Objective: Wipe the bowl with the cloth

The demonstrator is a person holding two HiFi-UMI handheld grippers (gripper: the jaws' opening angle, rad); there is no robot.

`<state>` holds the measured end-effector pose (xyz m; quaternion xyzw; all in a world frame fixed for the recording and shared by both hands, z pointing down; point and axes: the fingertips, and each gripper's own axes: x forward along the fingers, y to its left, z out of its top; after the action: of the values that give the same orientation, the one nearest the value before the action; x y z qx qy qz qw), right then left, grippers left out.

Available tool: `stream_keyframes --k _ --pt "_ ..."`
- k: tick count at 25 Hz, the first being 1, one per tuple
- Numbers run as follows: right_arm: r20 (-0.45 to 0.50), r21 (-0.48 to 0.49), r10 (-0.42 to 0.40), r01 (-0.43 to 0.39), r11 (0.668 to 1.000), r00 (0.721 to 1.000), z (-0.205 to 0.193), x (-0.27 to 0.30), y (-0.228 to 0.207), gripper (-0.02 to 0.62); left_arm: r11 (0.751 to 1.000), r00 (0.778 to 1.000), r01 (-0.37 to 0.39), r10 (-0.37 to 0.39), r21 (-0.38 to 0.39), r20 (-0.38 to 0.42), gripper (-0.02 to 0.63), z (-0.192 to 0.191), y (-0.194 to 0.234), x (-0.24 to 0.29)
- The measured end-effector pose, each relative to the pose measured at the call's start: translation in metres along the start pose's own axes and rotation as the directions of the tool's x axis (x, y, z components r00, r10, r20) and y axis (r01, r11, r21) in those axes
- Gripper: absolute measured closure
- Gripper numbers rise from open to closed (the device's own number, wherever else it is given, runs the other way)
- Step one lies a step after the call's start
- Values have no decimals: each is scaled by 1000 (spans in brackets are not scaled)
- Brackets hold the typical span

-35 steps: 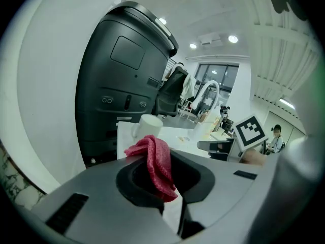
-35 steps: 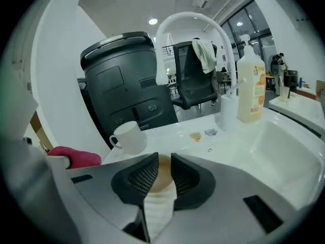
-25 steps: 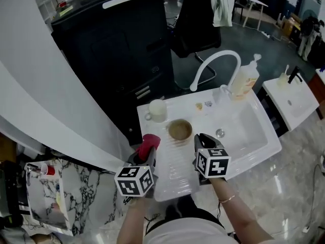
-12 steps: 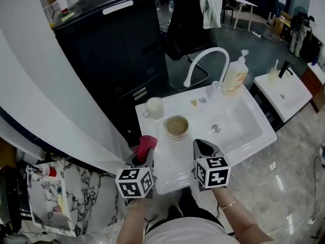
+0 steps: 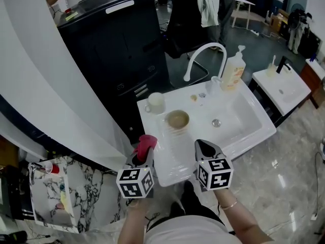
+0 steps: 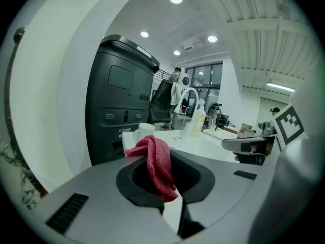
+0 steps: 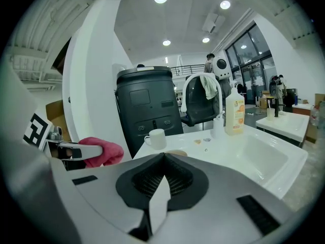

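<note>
The brown bowl (image 5: 178,119) stands upright on the ribbed drainboard (image 5: 175,156) of the white sink; its rim also shows in the right gripper view as bowl (image 7: 176,152). My left gripper (image 5: 143,153) is shut on a crumpled red cloth (image 5: 147,143), held over the sink's near left edge, short of the bowl. The cloth (image 6: 157,161) bulges up between the jaws. My right gripper (image 5: 203,146) is shut with nothing in it, near the front edge and to the right of the bowl; its jaws (image 7: 163,160) meet.
A white mug (image 5: 155,103) stands behind and left of the bowl. A curved faucet (image 5: 204,55) and soap bottle (image 5: 233,71) are at the back, the basin (image 5: 238,121) to the right. A tall black cabinet (image 5: 117,50) rises at the far left.
Both grippers have drawn back from the bowl toward the sink's near edge. The right gripper, close beside the bowl before, now sits farther from it. The cloth stays in the left gripper.
</note>
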<state>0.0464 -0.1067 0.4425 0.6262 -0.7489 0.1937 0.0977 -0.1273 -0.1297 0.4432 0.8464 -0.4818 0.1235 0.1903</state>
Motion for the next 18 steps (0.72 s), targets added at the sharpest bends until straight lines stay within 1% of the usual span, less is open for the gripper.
stream_keyframes --k 5,18 --pt "16 39 15 -15 999 1000 -3 -9 2 591 1000 1000 -3 3 9 5 561 -3 -1 -11" --pt "29 -30 21 -20 999 999 -6 -25 18 592 1000 1000 1 -1 16 14 560 -9 -3 -28"
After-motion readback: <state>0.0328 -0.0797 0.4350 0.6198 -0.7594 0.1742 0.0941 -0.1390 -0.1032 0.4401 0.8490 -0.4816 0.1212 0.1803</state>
